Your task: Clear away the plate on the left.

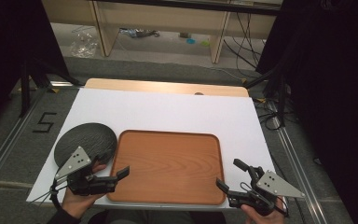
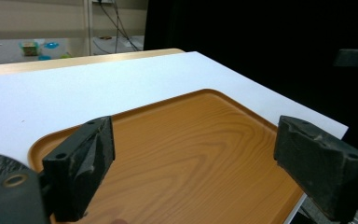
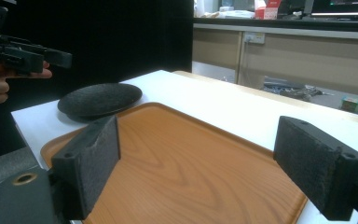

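a wooden tray [image 1: 168,165] lies flat on the white bench [image 1: 177,112], its long axis running across from one gripper to the other. the left gripper [image 1: 114,173] sits at the tray's near left corner, its fingers [image 2: 81,161] spread wide apart and holding nothing. the right gripper [image 1: 229,176] sits at the near right corner, its fingers [image 3: 321,163] likewise parted and empty. a dark round plate [image 1: 86,142] rests just beyond the left fingers, touching the tray's left edge. a black "5" [image 1: 44,122] is marked on the floor left of the bench.

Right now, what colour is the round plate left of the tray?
Dark grey-black plate, finely ridged; clearest in the high view.
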Available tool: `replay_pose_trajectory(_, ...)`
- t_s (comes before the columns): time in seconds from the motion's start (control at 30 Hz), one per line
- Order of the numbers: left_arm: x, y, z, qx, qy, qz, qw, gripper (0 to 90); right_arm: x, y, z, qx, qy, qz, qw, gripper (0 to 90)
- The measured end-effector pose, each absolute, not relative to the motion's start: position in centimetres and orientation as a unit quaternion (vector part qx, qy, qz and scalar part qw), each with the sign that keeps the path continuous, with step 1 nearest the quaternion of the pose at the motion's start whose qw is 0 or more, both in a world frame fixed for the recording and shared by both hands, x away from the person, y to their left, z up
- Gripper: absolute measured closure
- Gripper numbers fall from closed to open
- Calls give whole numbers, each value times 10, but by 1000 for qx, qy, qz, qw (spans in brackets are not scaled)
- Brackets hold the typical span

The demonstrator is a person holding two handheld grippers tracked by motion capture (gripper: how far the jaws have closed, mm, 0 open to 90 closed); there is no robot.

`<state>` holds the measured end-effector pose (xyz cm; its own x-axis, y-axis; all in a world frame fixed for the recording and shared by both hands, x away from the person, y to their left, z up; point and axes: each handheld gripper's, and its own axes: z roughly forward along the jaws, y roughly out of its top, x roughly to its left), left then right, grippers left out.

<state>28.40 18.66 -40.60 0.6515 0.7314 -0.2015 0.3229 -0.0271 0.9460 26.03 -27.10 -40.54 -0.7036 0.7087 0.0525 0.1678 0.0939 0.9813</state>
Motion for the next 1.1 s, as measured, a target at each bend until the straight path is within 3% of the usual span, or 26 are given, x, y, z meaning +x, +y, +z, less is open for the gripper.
replay_pose_trajectory(1.1, 303, 259, -403, 629, 486, 194, 574, 124, 260, -271, -405, 306, 714, 590, 220, 159)
